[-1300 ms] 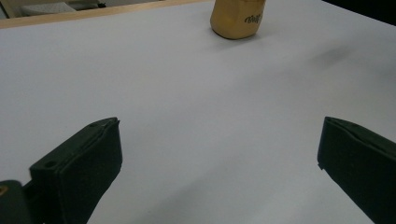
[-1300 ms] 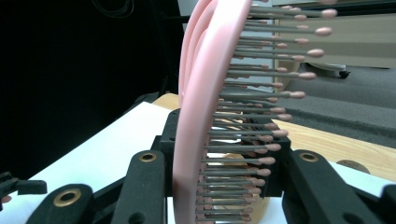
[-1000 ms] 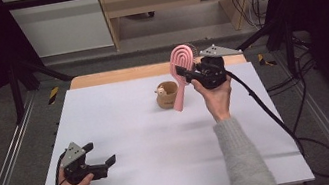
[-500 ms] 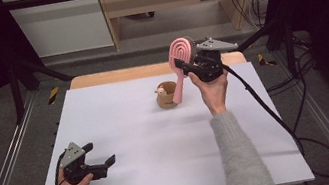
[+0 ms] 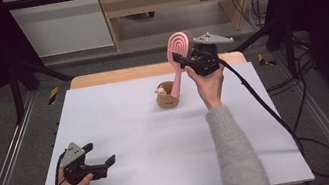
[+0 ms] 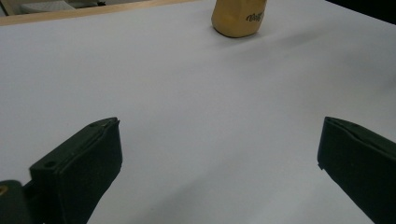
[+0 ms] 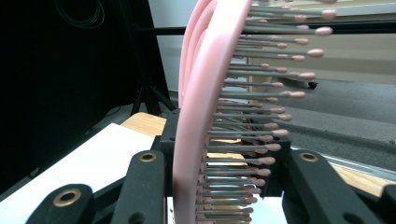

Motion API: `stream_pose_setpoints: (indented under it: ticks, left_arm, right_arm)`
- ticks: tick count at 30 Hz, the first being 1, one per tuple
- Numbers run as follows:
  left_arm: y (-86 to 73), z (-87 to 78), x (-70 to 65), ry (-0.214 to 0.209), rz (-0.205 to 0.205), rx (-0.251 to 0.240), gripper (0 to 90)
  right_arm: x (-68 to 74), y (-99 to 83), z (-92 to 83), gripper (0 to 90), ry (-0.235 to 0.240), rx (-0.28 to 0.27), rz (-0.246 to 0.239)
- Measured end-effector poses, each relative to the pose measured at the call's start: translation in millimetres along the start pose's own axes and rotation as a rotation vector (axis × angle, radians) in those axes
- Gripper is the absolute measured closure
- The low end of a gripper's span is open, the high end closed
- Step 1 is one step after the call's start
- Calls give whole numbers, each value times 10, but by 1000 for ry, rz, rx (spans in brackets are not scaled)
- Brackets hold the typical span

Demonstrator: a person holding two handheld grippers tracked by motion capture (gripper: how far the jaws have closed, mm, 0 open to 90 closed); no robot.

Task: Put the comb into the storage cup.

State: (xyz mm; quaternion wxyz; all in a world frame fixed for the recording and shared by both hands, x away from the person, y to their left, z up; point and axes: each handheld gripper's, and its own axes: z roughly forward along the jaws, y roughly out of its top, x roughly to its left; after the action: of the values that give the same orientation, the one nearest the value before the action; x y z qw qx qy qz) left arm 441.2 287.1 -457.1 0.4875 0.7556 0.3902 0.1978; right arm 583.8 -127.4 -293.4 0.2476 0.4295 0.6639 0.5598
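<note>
High view: the right gripper (image 5: 180, 59) is raised above the far edge of the tabletop (image 5: 161, 144), its jaws clenched on a pink hairbrush (image 5: 177, 52), whose handle slants down toward a small tan cup (image 5: 167, 98) standing near the far edge. Near the front left corner the left gripper (image 5: 102, 162) rests low with its jaws spread apart, grasping nothing.

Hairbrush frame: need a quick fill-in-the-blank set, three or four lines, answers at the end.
1. The right tongs are shut on a pink ____.
2. The brush's handle end dips into a tan ____.
3. The left tongs are ____ and hold nothing.
4. The cup stands on the ____ table top.

Missing words: hairbrush; cup; open; white
</note>
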Motion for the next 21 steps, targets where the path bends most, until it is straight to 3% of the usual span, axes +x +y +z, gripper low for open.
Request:
stream_pose_setpoints:
  ticks: [21]
  left_arm:
    - [-11, -1, 16, 0, 2, 0, 0]
  right_arm:
    - [-52, 59, 233, 630, -45, -1, 3]
